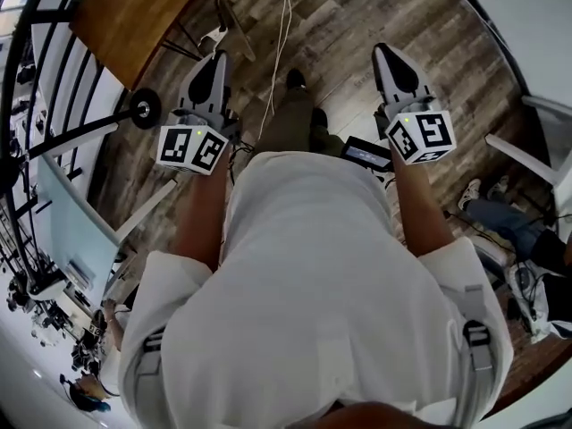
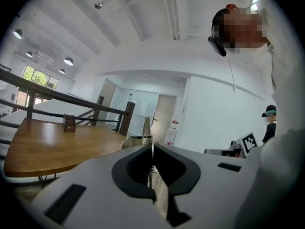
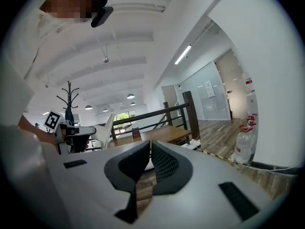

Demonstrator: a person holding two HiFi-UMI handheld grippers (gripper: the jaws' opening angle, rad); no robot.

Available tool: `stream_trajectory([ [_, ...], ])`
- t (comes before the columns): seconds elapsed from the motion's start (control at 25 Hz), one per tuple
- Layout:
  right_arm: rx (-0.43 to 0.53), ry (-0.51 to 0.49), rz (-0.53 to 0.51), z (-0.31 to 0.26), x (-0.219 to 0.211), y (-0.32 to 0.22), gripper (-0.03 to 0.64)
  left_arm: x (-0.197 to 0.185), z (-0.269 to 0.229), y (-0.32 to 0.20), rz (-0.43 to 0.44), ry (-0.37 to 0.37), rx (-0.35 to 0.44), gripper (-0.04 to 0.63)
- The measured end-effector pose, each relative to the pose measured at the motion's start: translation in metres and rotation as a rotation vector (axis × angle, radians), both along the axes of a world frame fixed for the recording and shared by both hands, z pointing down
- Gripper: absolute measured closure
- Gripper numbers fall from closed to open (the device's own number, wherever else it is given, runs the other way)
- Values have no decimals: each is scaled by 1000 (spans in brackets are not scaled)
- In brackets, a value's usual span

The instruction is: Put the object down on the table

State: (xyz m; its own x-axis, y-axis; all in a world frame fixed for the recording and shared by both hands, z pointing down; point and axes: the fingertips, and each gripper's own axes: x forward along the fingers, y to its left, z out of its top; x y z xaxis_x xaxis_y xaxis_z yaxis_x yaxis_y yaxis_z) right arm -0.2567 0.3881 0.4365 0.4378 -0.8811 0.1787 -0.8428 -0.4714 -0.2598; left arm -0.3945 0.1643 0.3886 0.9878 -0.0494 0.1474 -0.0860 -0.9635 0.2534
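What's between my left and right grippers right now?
Head view: between left gripper and right gripper stand the person's trouser leg and shoe, with a white cable on the floor.

Head camera looks steeply down the person's torso (image 1: 313, 275); both gripper cameras face outward level, sharing the wooden table (image 2: 52, 149).

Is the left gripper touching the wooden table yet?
Apart. The head view shows bare floorboards between the left gripper and the table edge; the gripper hangs over the floor.

Left tongs (image 1: 217, 58): jaws together, empty.
Right tongs (image 1: 387, 52): jaws together, empty.
Left forearm (image 1: 198, 213): bare, lowered at the side.
Right forearm (image 1: 418, 208): bare, lowered at the side.
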Motion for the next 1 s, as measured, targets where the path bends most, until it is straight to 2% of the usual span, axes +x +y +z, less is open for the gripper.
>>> stream_trajectory([
  [0.2,-13,1,-3,8,20,-28,589,25,12,-21,11,13,-23,577],
  [0.48,-55,18,-19,7,82,-86,589,91,7,-67,25,49,-30,577],
  [0.72,-81,29,-40,0,135,-148,589,137,20,-123,6,45,-79,577],
  [1.0,-100,39,-30,-12,196,-183,589,197,36,-145,43,51,-132,577],
])
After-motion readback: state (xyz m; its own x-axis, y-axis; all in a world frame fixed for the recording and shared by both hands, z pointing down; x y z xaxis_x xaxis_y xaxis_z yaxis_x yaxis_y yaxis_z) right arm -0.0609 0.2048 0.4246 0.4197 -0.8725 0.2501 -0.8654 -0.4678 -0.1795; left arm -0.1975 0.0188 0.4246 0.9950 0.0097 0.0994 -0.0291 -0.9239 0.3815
